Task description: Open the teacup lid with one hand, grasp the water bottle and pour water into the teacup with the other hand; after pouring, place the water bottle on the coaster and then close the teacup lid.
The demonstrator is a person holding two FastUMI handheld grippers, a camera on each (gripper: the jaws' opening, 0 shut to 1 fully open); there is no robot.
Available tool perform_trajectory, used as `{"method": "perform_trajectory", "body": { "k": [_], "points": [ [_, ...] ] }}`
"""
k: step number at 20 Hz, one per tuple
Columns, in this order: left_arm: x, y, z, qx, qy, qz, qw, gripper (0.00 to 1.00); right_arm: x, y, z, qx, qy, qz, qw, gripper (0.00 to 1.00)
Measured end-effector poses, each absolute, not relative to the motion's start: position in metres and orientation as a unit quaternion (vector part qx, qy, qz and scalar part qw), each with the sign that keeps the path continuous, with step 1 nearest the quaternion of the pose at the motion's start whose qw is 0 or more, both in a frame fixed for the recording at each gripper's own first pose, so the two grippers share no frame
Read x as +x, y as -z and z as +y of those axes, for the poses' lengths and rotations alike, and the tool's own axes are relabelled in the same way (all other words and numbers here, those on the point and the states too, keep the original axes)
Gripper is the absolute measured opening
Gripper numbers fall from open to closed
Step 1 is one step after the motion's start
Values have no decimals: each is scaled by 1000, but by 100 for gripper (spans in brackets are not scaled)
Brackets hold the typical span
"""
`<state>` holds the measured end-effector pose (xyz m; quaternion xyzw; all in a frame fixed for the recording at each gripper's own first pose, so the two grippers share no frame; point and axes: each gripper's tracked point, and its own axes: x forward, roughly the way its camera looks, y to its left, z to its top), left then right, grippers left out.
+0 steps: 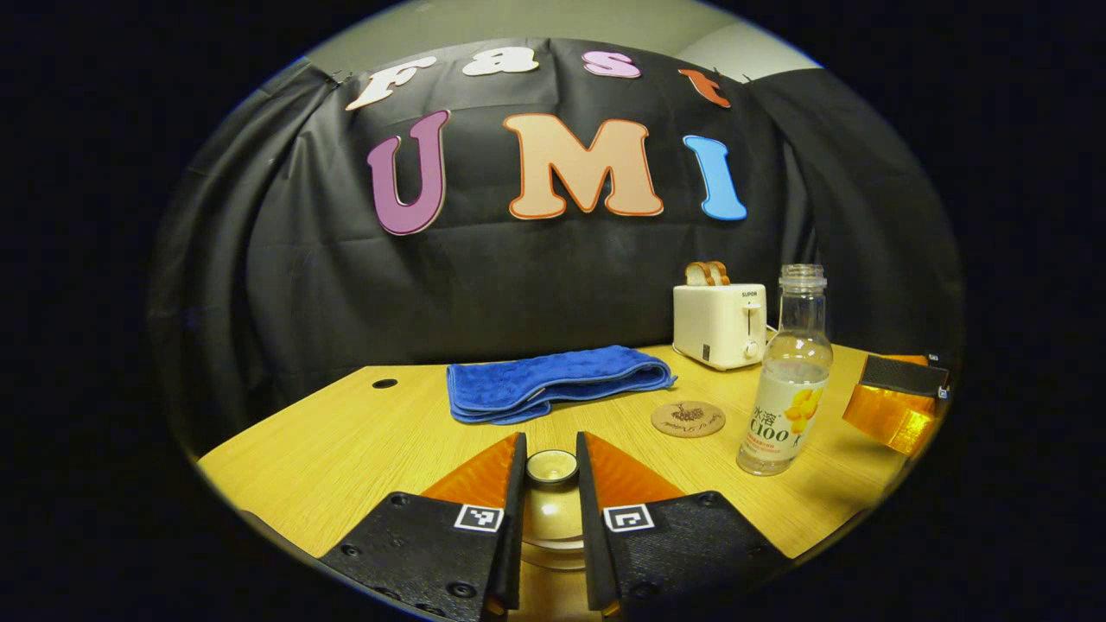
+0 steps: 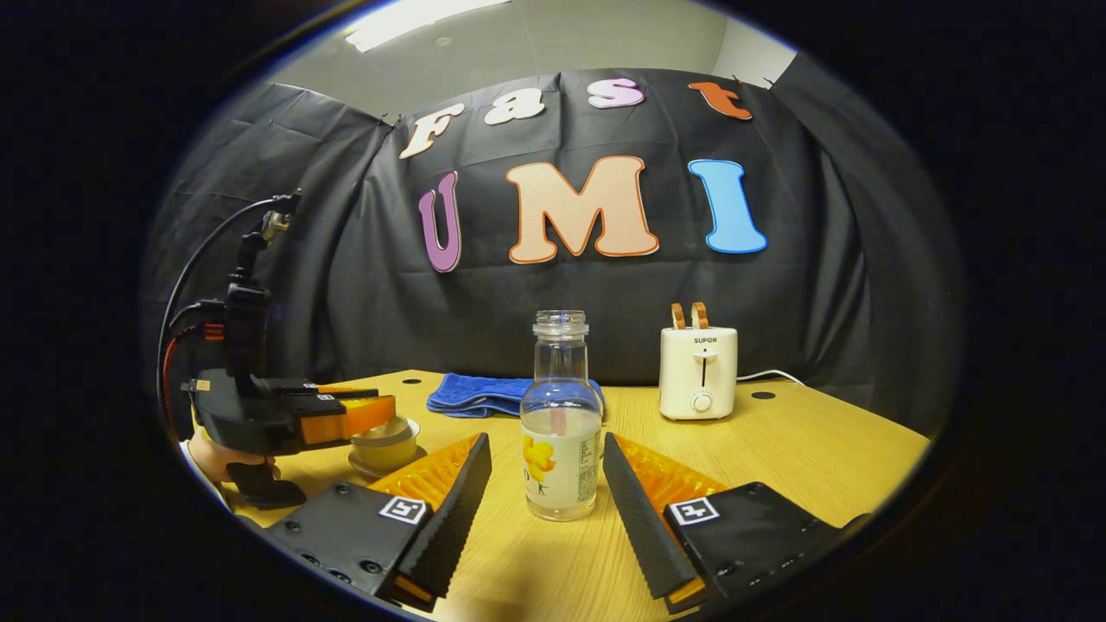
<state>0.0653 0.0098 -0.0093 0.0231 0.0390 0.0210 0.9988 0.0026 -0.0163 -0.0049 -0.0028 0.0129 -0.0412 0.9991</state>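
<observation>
The left gripper (image 1: 551,492) hides most of the teacup lid (image 1: 551,467); contact cannot be told. The right gripper (image 1: 899,402) is cut off at the left gripper view's edge. The water bottle (image 2: 561,423) partly hides a blue towel (image 2: 475,394).

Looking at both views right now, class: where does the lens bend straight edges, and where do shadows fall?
Left gripper view: the table edge curves, and the water bottle throws a soft shadow to its right. Right gripper view: the table bows similarly, with a ceiling light glaring at the top.
</observation>
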Motion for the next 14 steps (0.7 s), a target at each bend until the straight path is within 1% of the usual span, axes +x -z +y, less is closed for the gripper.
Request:
{"method": "perform_trajectory", "body": {
  "k": [1,2,4,5,6,7,10,11,14],
  "points": [
    [65,7,12,17,-24,33,999,27,3,5,-16,-3,41,12,999,82],
    [64,7,14,10,-28,29,999,28,6,6,-15,-2,39,14,999,82],
    [62,5,16,6,-33,18,999,28,12,7,-15,-2,36,16,999,89],
    [61,2,15,8,-33,12,999,28,16,8,-16,-2,37,17,999,89],
    [62,1,15,8,-31,9,999,28,21,8,-17,-1,38,18,999,86],
    [62,1,15,8,-30,8,999,28,24,9,-18,-2,40,19,999,89],
    [60,0,20,9,-31,3,999,28,34,13,-18,-1,41,30,999,83],
    [58,0,22,10,-32,4,999,28,37,15,-19,-1,41,36,999,86],
    [55,0,31,10,-35,3,999,28,45,21,-22,-1,47,55,997,86]
  ]
}}
